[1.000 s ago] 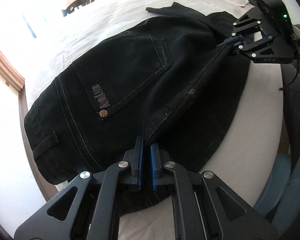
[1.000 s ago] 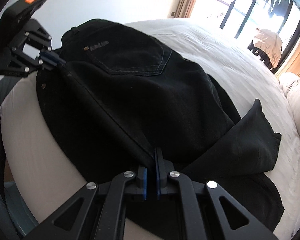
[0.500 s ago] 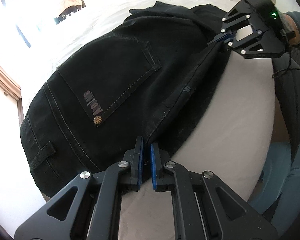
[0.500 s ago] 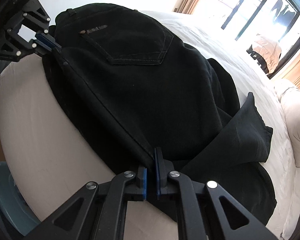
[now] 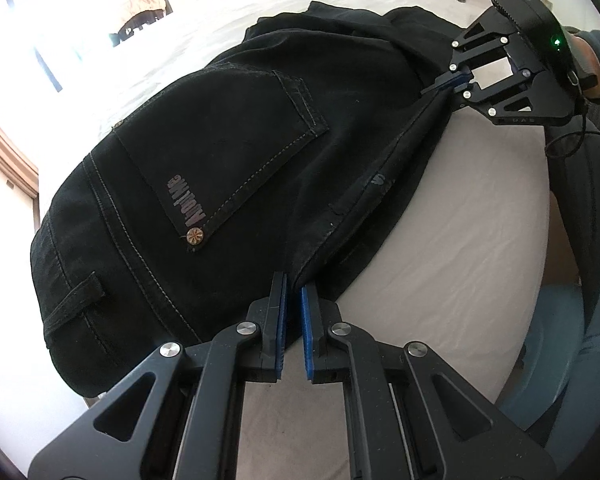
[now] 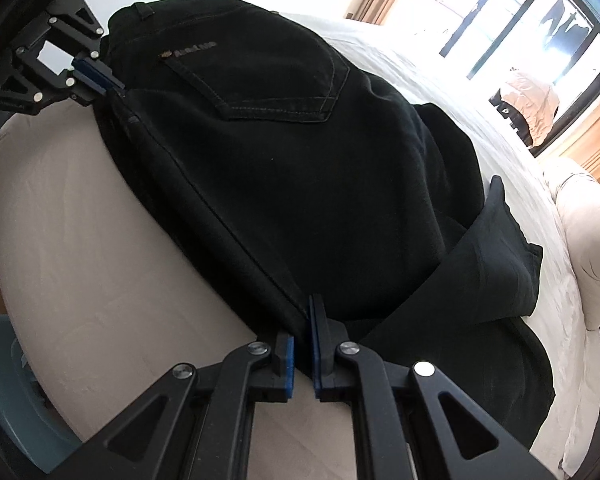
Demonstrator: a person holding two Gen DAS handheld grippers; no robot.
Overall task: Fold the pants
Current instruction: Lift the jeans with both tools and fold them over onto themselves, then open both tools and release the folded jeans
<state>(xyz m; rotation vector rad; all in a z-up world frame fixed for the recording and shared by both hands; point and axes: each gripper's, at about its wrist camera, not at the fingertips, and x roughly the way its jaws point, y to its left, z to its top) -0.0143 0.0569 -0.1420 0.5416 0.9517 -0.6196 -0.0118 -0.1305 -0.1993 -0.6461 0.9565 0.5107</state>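
Observation:
Black jeans [image 5: 228,184] lie on a white bed, back pocket up, folded lengthwise; they also show in the right wrist view [image 6: 300,168]. My left gripper [image 5: 293,300] is shut on the near folded edge close to the waistband. My right gripper [image 6: 301,328] is shut on the same edge further down the leg; it also shows in the left wrist view [image 5: 444,84]. The left gripper shows in the right wrist view [image 6: 112,84]. The edge is stretched taut between them. The lower legs lie bunched beyond the right gripper.
The bed [image 5: 440,248] has a rounded near edge with bare sheet beside the jeans. Pillows [image 6: 588,232] lie at the head. A window with curtains [image 6: 520,40] is behind. A blue-grey seat [image 5: 556,336] stands by the bed edge.
Both grippers have carried the held edge further over the bed, away from its side. More bare sheet shows beside the jeans and the fold lies flatter.

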